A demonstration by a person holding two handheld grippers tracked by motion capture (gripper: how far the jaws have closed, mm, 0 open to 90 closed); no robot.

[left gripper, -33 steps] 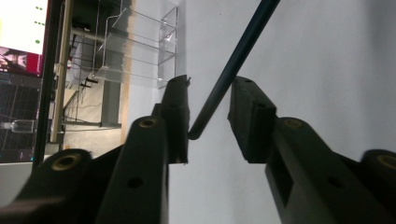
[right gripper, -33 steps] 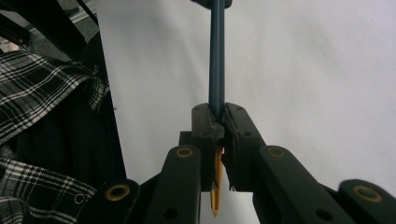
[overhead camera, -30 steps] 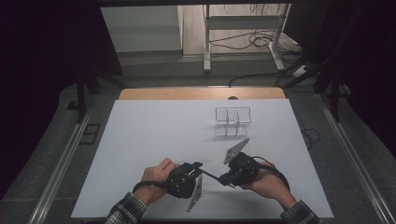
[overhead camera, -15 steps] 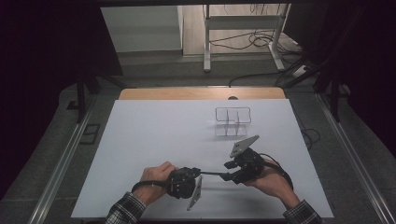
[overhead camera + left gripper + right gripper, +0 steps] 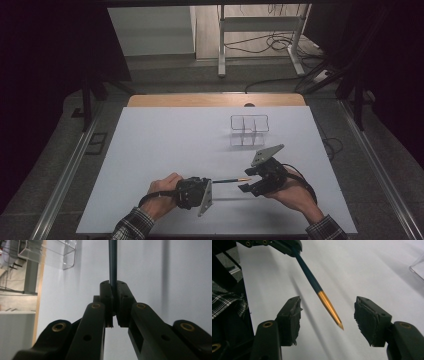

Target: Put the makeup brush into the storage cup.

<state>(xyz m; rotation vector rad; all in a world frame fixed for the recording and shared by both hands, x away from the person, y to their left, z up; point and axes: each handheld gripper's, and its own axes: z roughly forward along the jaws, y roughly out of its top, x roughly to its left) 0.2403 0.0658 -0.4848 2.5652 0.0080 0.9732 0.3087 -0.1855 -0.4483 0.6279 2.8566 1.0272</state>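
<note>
- The left gripper (image 5: 192,192), black and boxy with a grey three-cornered plate on it, is held low over the near part of the counter; a plaid sleeve (image 5: 131,227) leads to the hand on it.
- Its fingers (image 5: 106,296) are clamped on the pen (image 5: 230,180), pads pressed flat on either side of the dark barrel, as the left gripper view shows.
- The pen is a slim round stick: a dark blue, smooth barrel ending in a gold, tapered metal tip (image 5: 329,307) that comes to a sharp point. It juts level from the left gripper toward the right one, clear of the counter surface.
- The right gripper (image 5: 248,181) faces it, with its own grey plate tilted up. Its fingers (image 5: 291,316) stand apart and have just been opening; the gold tip lies in the gap between them, touching neither pad.
- Those pads are matte black rubber, rough and frayed at the edges.
- The counter (image 5: 165,150) is a plain, flat white sheet, with a strip of pale wood at its far edge.
- Farther off, well apart from both grippers, stands a clear organiser (image 5: 249,129), a thin-walled box with rounded corners split into compartments.
</note>
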